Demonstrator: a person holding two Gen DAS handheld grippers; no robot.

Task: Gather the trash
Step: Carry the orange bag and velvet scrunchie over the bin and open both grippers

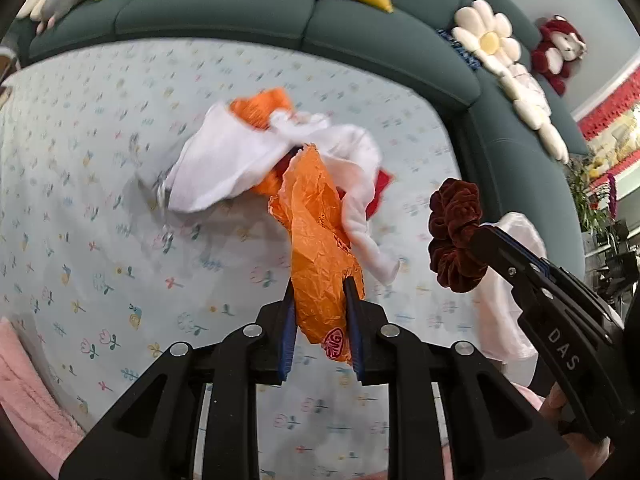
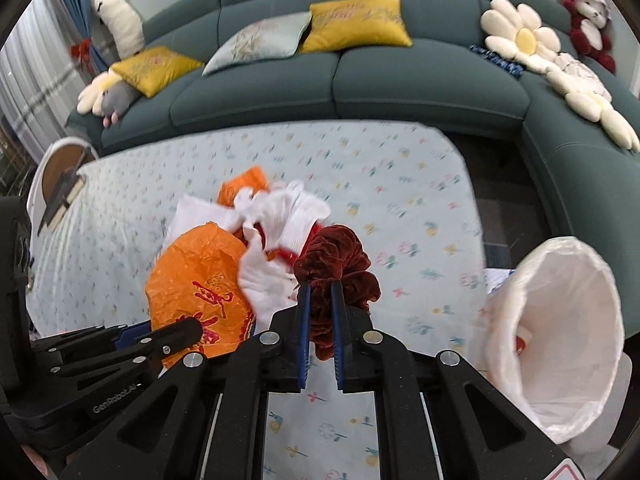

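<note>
My left gripper (image 1: 319, 286) is shut on a crumpled orange plastic bag (image 1: 316, 240) and holds it above the table. The bag also shows in the right wrist view (image 2: 196, 280). My right gripper (image 2: 321, 286) is shut on a dark red velvet scrunchie (image 2: 336, 264), which also shows in the left wrist view (image 1: 454, 232). A pile of white cloth (image 1: 240, 160) with orange and red pieces lies on the table behind both grippers. A bin lined with a white bag (image 2: 560, 328) stands at the right, mouth tilted toward me.
The table has a pale floral cloth (image 2: 380, 184). A dark green corner sofa (image 2: 340, 80) with yellow cushions, flower cushions and plush toys wraps the far and right sides. A pink towel (image 1: 28, 392) lies at the left. A round white object (image 2: 60, 168) stands at the table's left end.
</note>
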